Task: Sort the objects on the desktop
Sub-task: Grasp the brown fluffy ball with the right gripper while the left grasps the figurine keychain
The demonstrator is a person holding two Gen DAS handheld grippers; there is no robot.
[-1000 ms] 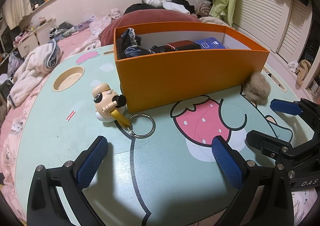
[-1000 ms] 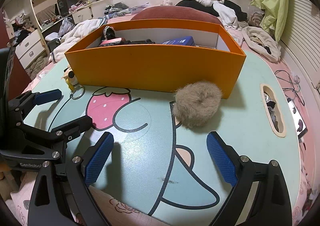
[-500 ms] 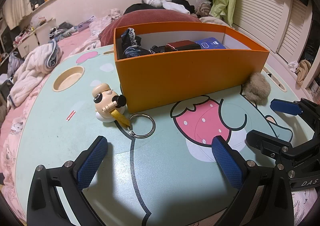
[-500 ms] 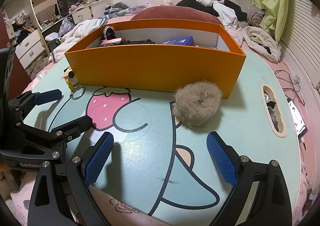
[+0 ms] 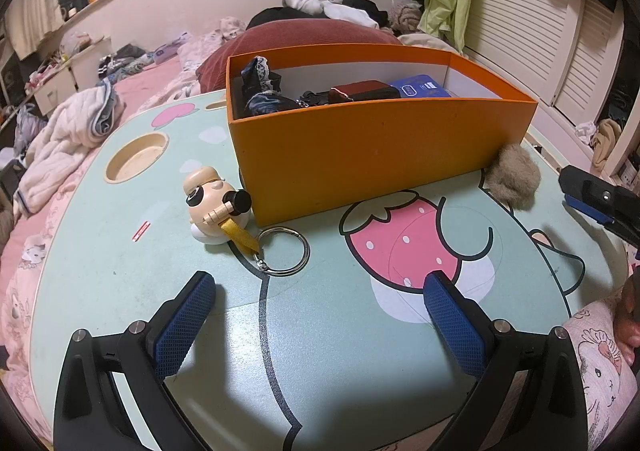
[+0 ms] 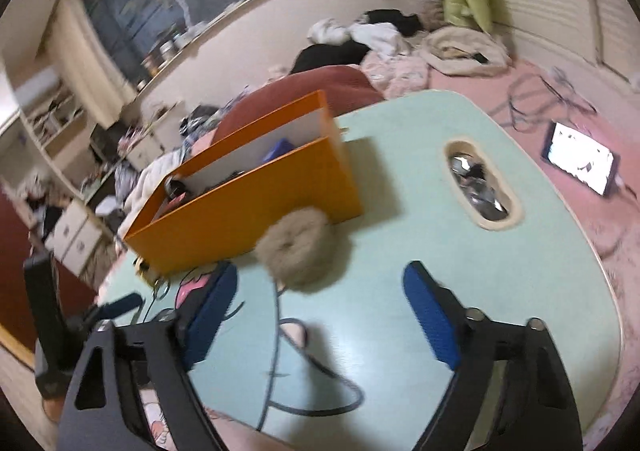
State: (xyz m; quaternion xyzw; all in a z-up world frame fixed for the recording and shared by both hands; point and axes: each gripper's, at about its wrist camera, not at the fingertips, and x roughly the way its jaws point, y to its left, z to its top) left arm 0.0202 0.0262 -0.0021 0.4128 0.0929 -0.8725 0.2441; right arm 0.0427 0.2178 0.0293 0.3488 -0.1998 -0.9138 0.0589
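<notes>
An orange box with several items inside stands on the mint-green table. A beige figure keychain with a metal ring lies left of the box, just ahead of my left gripper, which stands open over bare table. A fuzzy brown scrunchie rests against the box's right front corner. My right gripper is tilted and hovers just short of the scrunchie; its jaws are closing, with nothing between the pads.
The table has a round cup recess at the left and an oval slot holding small items at the right. A lit phone lies on the pink bedding beyond. Clothes and a red cushion crowd behind the box.
My right gripper has rolled, tilting its view, and moved closer to the scrunchie, with its jaws narrower than before. The left gripper has not moved.
</notes>
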